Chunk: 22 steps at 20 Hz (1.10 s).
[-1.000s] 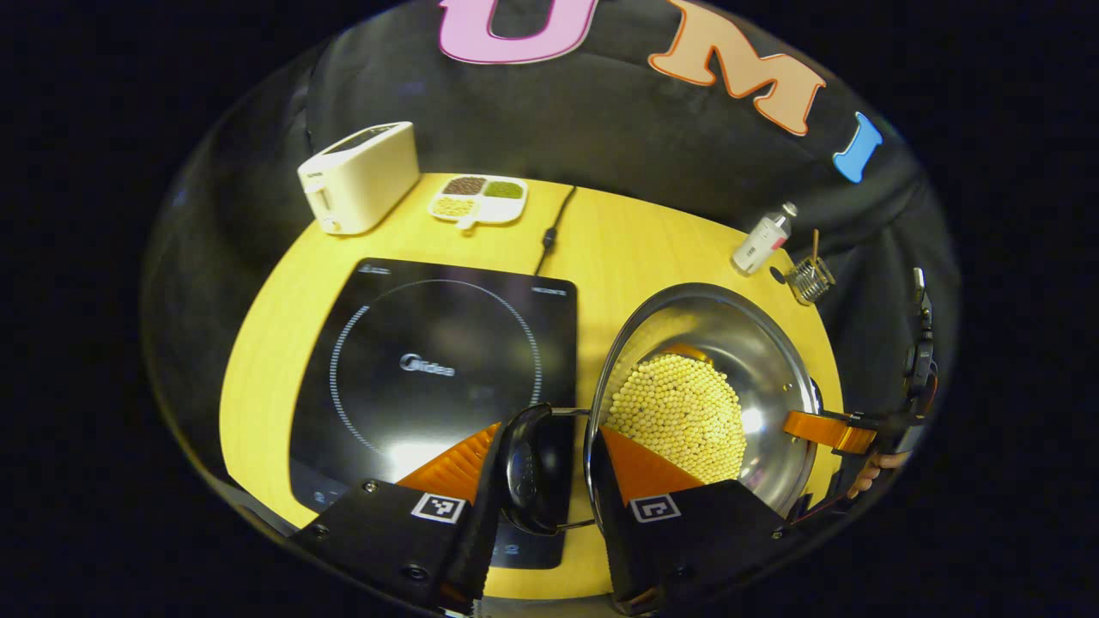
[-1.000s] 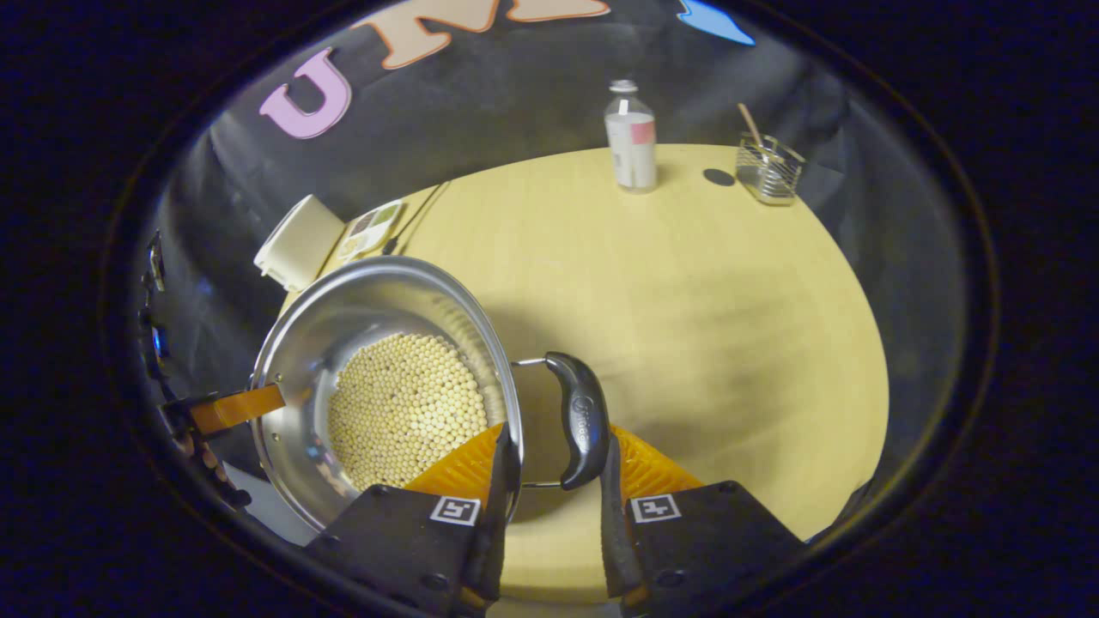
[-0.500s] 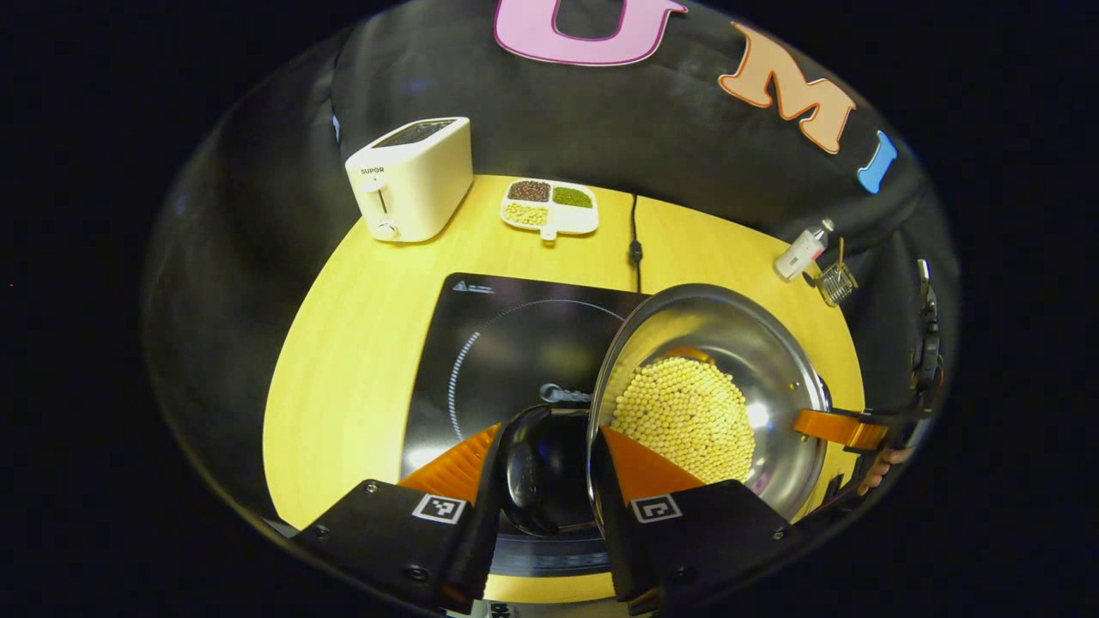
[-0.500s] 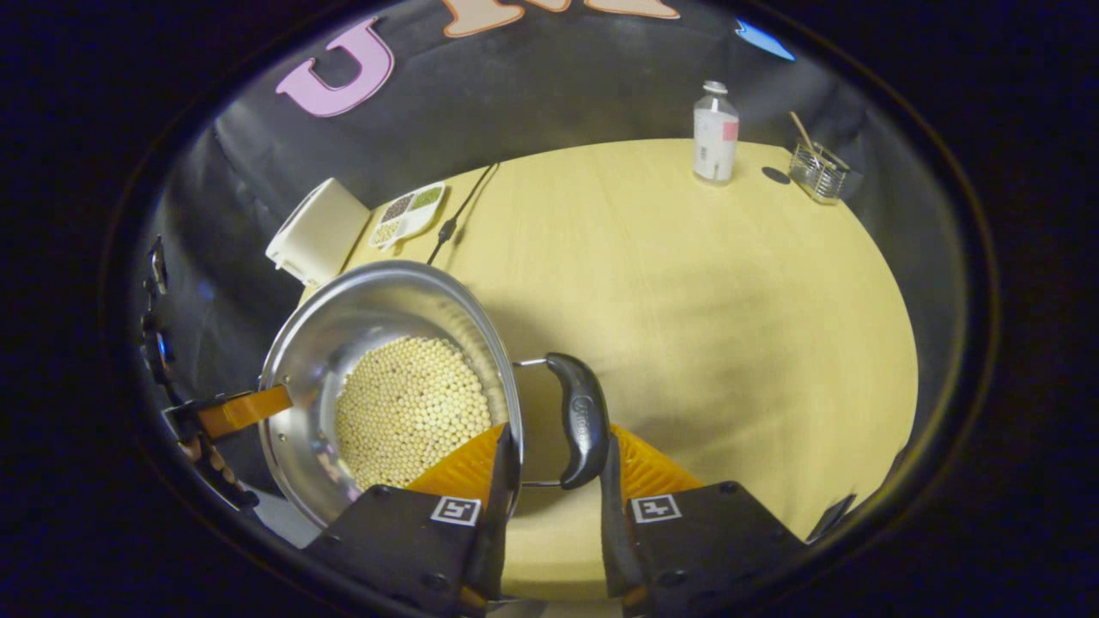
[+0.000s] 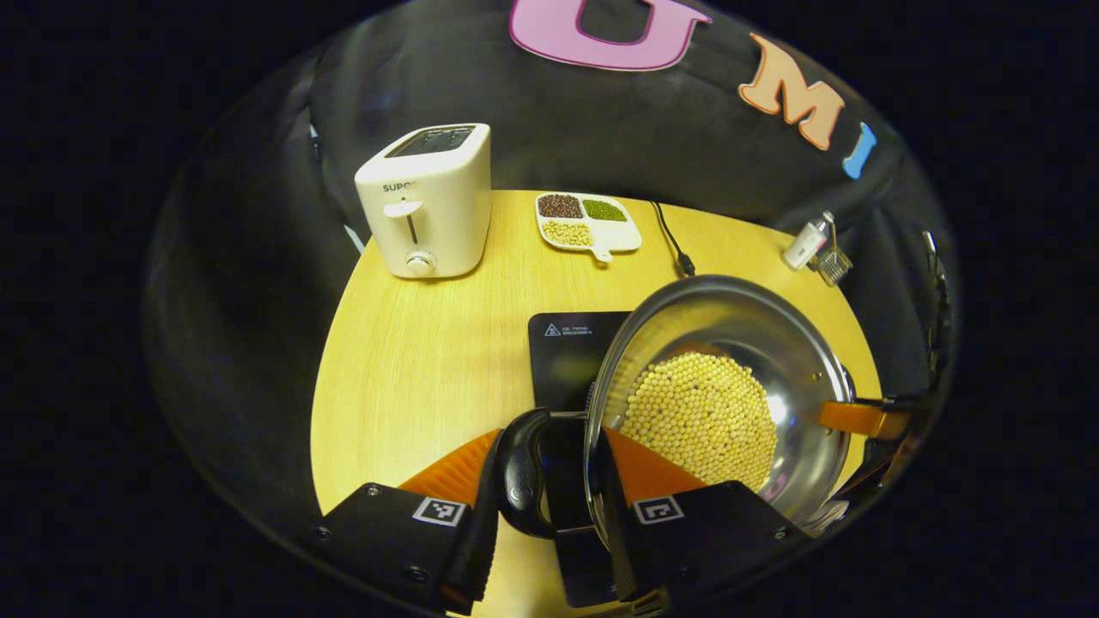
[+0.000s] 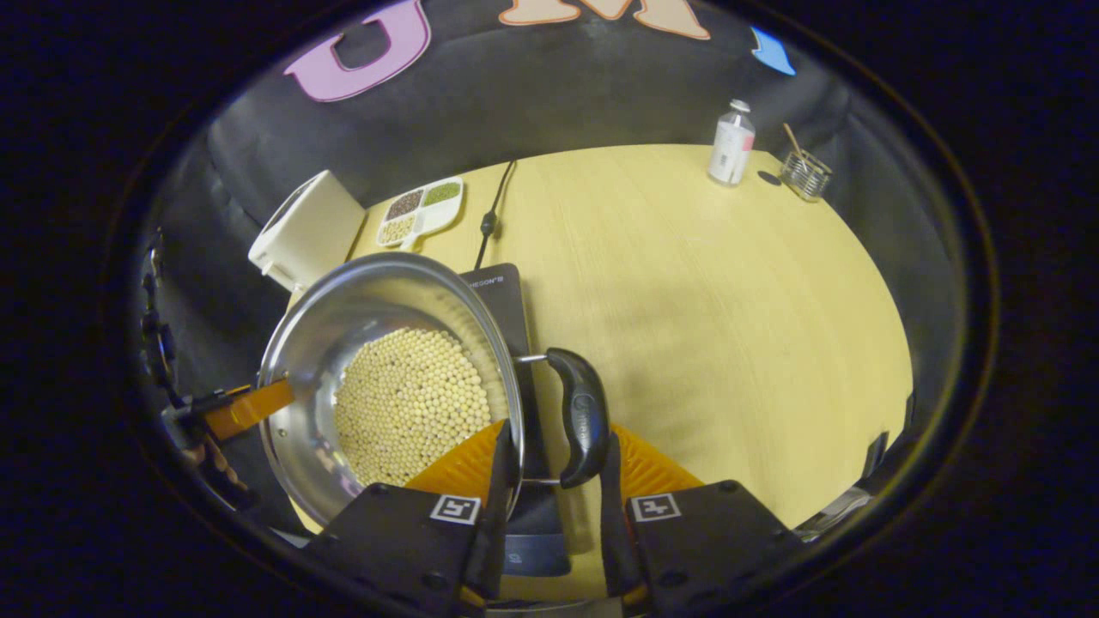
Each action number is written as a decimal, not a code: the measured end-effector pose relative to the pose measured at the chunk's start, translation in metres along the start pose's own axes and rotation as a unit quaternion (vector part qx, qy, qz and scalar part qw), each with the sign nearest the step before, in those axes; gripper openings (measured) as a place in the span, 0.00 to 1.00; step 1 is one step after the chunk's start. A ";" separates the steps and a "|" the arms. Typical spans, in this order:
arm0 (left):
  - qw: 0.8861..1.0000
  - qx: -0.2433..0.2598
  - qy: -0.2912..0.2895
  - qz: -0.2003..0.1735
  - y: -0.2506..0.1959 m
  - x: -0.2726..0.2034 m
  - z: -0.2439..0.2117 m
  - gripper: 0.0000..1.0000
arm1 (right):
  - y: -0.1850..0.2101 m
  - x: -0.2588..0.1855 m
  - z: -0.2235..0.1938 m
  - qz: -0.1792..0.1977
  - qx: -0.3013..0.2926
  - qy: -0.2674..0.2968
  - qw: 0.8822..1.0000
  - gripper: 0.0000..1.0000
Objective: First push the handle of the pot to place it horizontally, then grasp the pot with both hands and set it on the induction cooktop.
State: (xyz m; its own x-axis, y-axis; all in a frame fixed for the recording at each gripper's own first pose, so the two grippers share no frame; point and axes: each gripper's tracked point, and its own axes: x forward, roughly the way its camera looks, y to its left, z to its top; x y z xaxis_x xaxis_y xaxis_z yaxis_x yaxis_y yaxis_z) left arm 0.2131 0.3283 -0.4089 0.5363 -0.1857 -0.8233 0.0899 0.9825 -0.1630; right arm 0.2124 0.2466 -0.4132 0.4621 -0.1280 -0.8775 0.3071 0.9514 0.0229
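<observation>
The left gripper (image 5: 543, 481) has its jaws closed on the pot's black left handle (image 5: 515, 472). The steel pot (image 5: 730, 378), full of pale beads, sits between both grippers above the induction cooktop (image 5: 567, 352). The right gripper (image 6: 549, 481) clamps the right handle (image 6: 582, 421).

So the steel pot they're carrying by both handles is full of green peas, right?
Not green peas. In the left gripper view the pot holds pale yellow beans. Both grippers, left and right, do grip its black handles.
</observation>
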 end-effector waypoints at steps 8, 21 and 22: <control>1.000 0.022 0.000 0.004 0.003 0.003 0.005 0.59 | -0.003 0.006 0.012 0.000 0.023 -0.007 1.000 0.49; 0.981 0.089 -0.135 0.107 -0.019 -0.082 0.059 0.84 | -0.015 -0.059 0.035 0.115 0.059 -0.100 0.987 1.00; 0.976 0.089 -0.161 0.120 -0.023 -0.100 0.066 0.84 | -0.021 -0.069 0.039 0.129 0.059 -0.113 0.983 0.95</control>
State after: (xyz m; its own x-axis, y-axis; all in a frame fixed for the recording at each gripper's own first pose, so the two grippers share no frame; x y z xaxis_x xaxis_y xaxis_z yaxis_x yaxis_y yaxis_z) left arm 0.2127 0.3251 -0.2875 0.7926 0.0349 -0.6087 0.0585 0.9894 0.1328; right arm 0.2062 0.2250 -0.3346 0.7071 0.0419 -0.7059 0.2430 0.9231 0.2982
